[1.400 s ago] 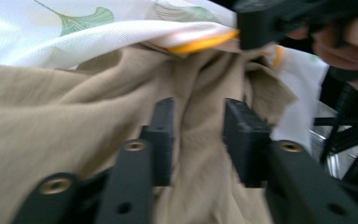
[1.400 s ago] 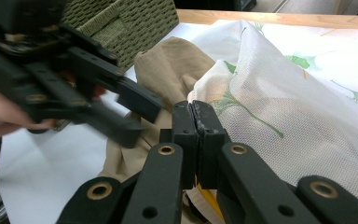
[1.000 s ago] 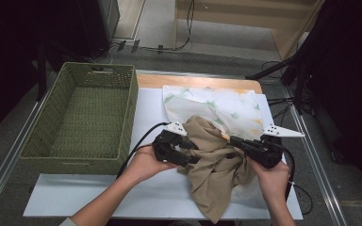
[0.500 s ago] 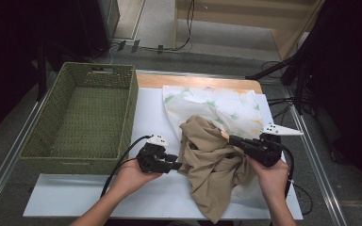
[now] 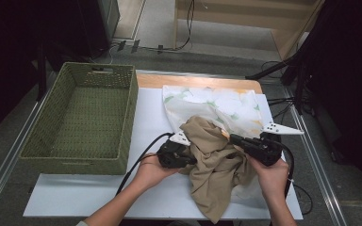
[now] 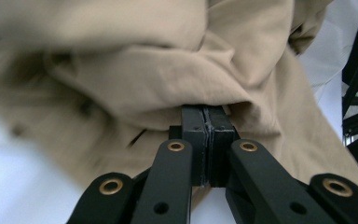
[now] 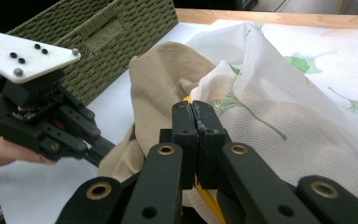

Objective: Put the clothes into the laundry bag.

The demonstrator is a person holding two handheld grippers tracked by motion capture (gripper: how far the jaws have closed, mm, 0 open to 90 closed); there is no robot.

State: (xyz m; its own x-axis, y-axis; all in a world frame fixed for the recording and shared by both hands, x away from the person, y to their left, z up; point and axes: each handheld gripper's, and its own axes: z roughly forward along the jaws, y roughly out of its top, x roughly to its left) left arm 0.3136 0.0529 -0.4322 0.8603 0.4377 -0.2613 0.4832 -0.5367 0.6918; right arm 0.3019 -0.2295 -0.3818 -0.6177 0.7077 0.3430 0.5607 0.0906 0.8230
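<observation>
A crumpled tan cloth (image 5: 217, 176) lies heaped on the white table, partly over a white cloth with a green and orange leaf print (image 5: 217, 101). My left gripper (image 5: 193, 161) is at the heap's left side. Its jaws have just been closing and now pinch a fold of the tan cloth (image 6: 144, 79) at their tips (image 6: 208, 112). My right gripper (image 5: 232, 138) reaches in from the right, shut on a raised edge of the patterned cloth (image 7: 284, 102) where it meets the tan cloth (image 7: 163, 74). The right gripper view (image 7: 195, 105) also shows the left gripper (image 7: 106, 154).
A green woven basket (image 5: 127, 122) stands empty at the left of the table, close to the left hand; its corner (image 7: 98, 28) lies beyond the left gripper. Bare white tabletop (image 5: 99, 197) stretches along the front. Cables and stands run beyond the far and right edges.
The left gripper pulled back off the tan heap toward the left, sank, then came back in at the heap's left edge, where its jaws went from open to shut on a fold. The right gripper stayed put.
</observation>
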